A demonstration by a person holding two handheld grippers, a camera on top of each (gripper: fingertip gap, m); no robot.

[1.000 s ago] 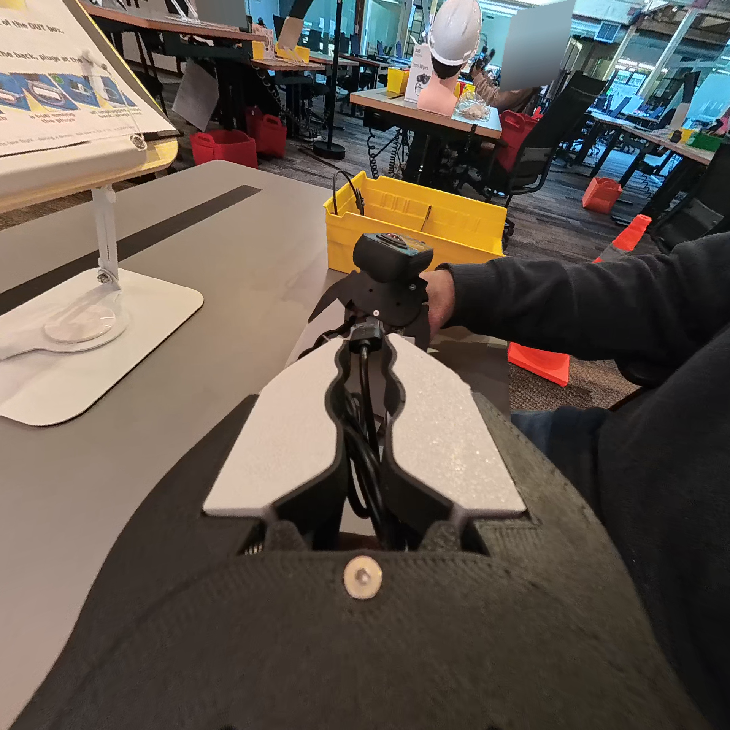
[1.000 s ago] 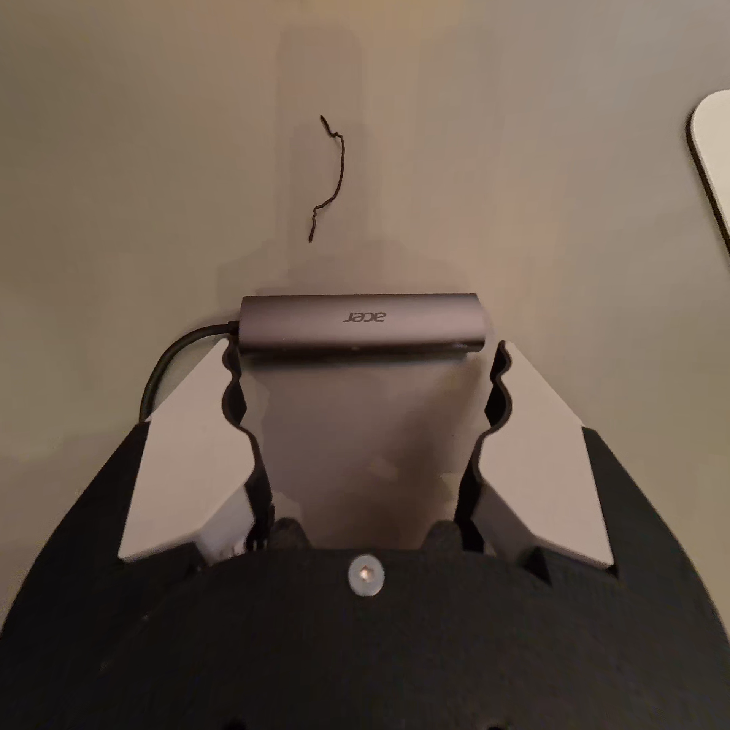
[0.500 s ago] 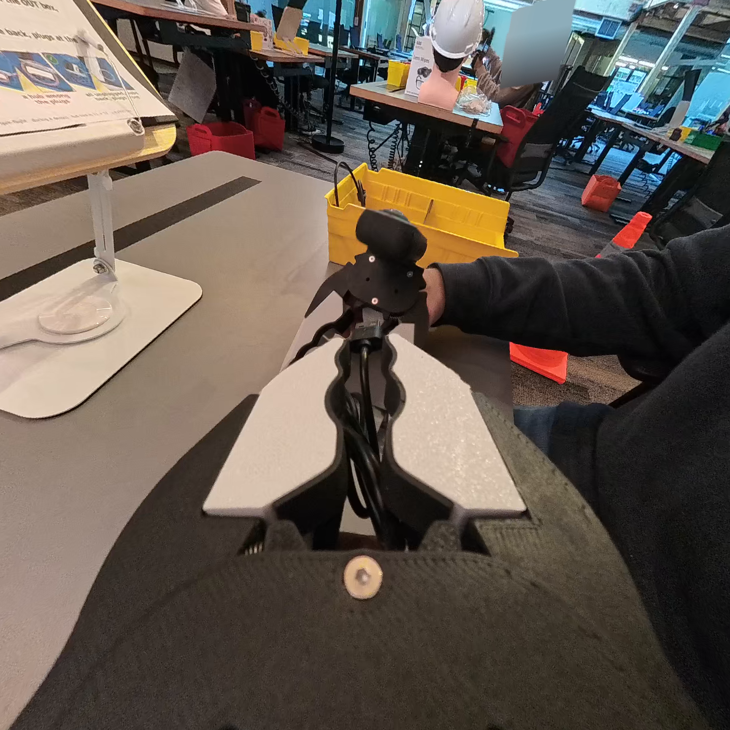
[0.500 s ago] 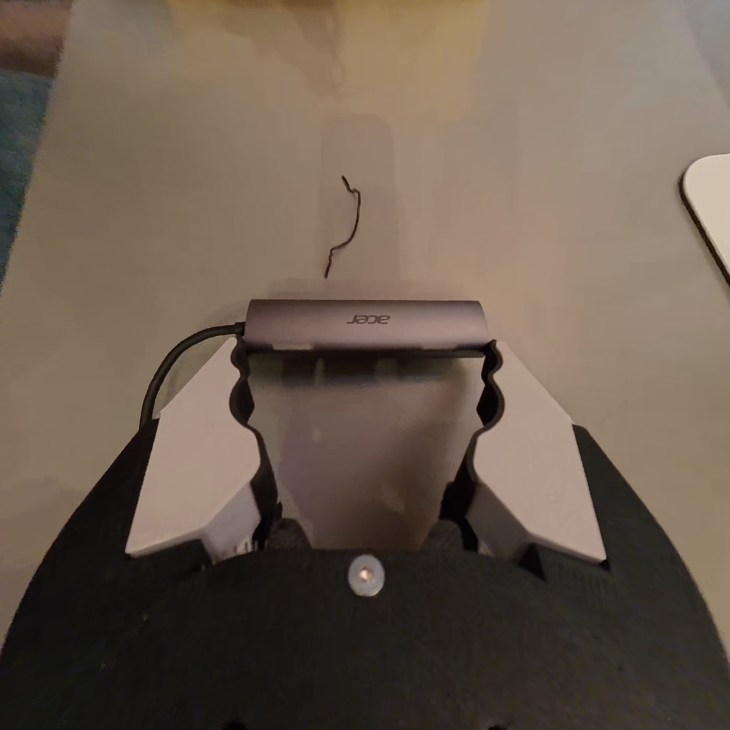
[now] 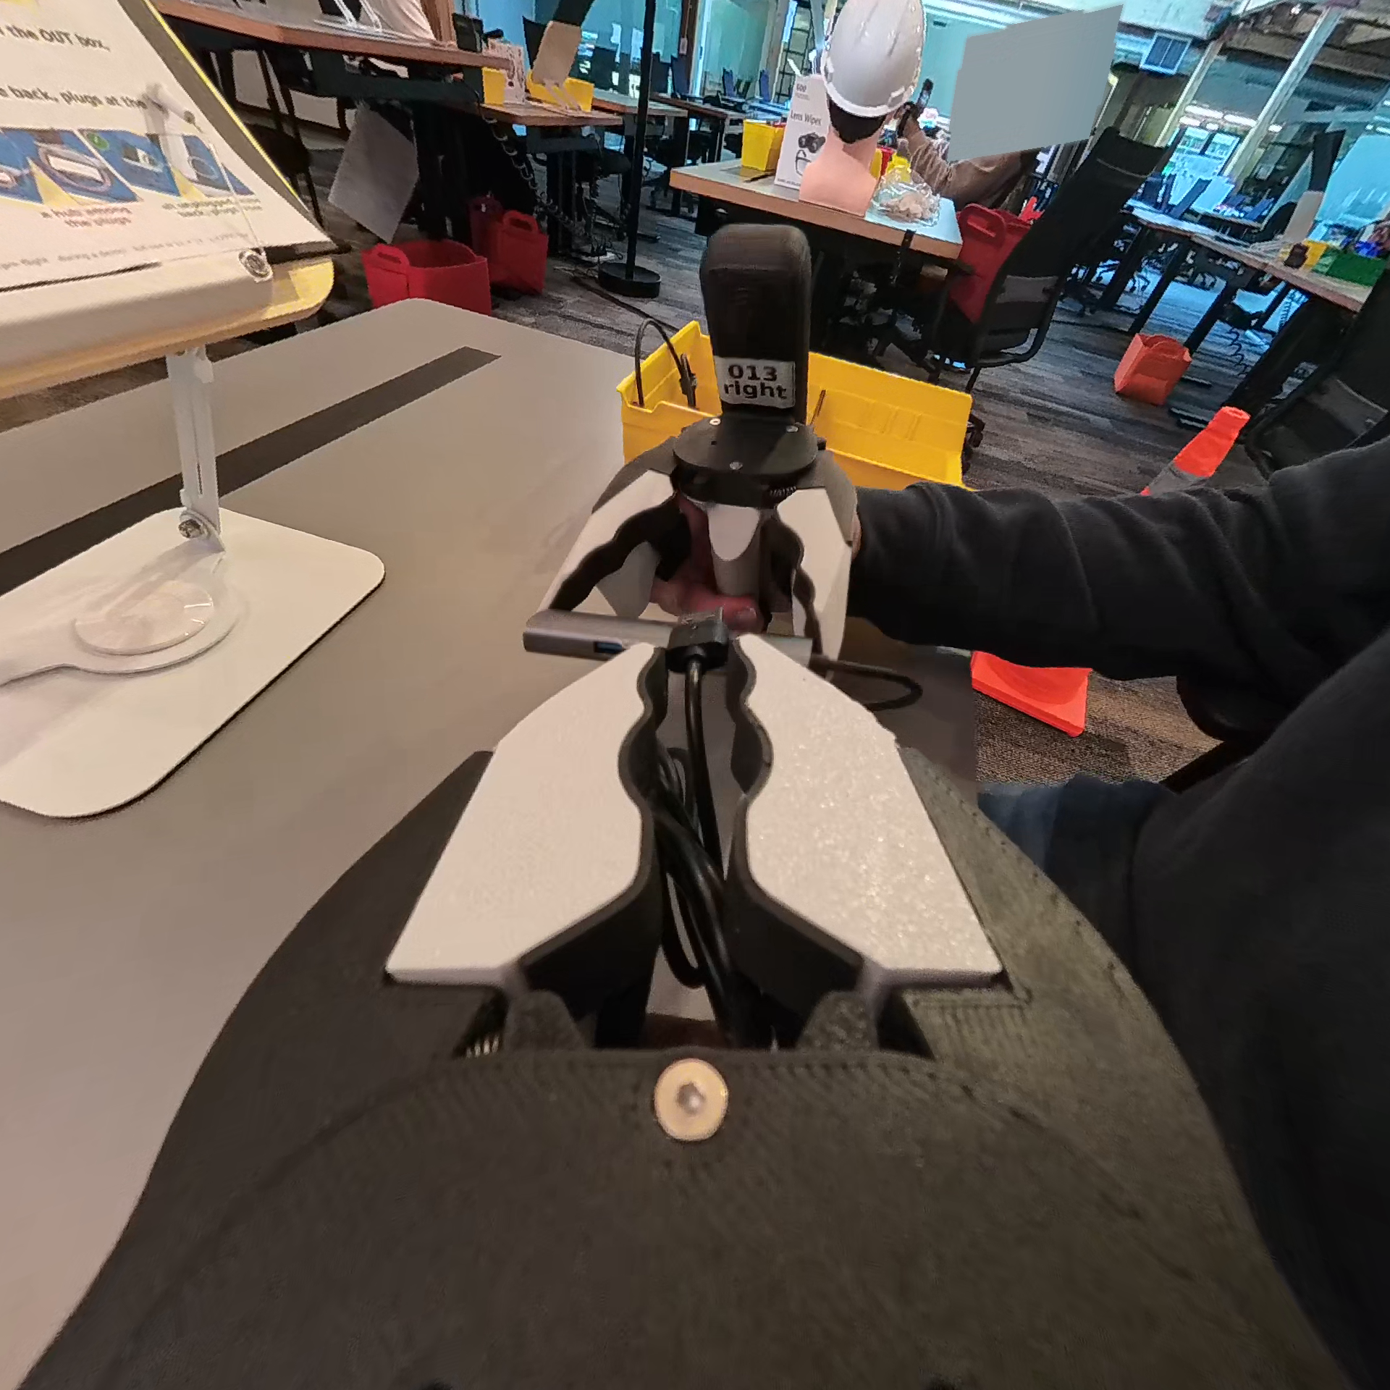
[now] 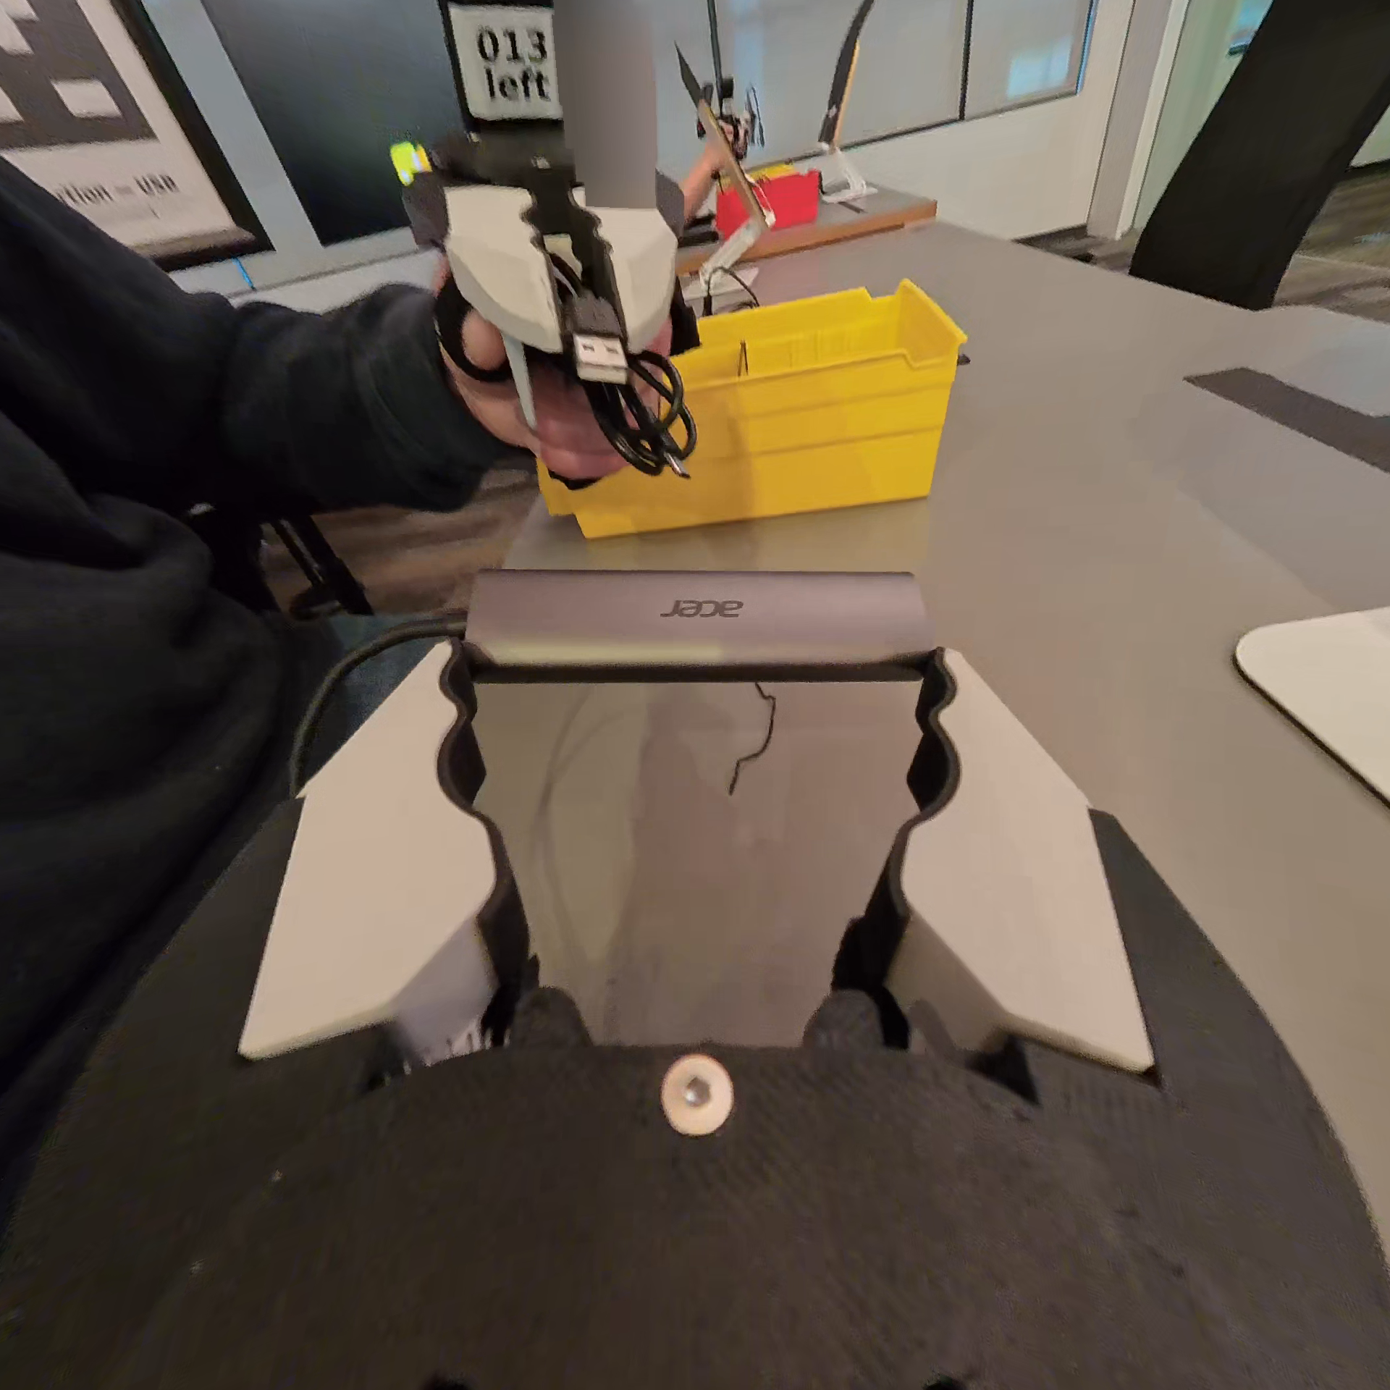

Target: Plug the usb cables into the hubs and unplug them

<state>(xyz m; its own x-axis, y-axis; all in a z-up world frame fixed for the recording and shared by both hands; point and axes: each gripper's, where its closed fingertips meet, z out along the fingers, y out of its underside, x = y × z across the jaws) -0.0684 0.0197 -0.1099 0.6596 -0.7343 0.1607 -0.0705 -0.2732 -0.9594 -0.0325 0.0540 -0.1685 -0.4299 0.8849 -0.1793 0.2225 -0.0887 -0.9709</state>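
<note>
Above the grey table [image 6: 1053, 526], my right gripper [image 6: 696, 662] pinches the grey USB hub [image 6: 692, 613] by its two ends, holding it level and lifted off the surface, its cord trailing off to the left. My left gripper [image 5: 696, 650] is pressed together on the black plug of a USB cable [image 5: 699, 752], whose loops hang bunched under it. Plug and hub are close but still apart. Behind them sits a yellow bin [image 6: 827, 421].
</note>
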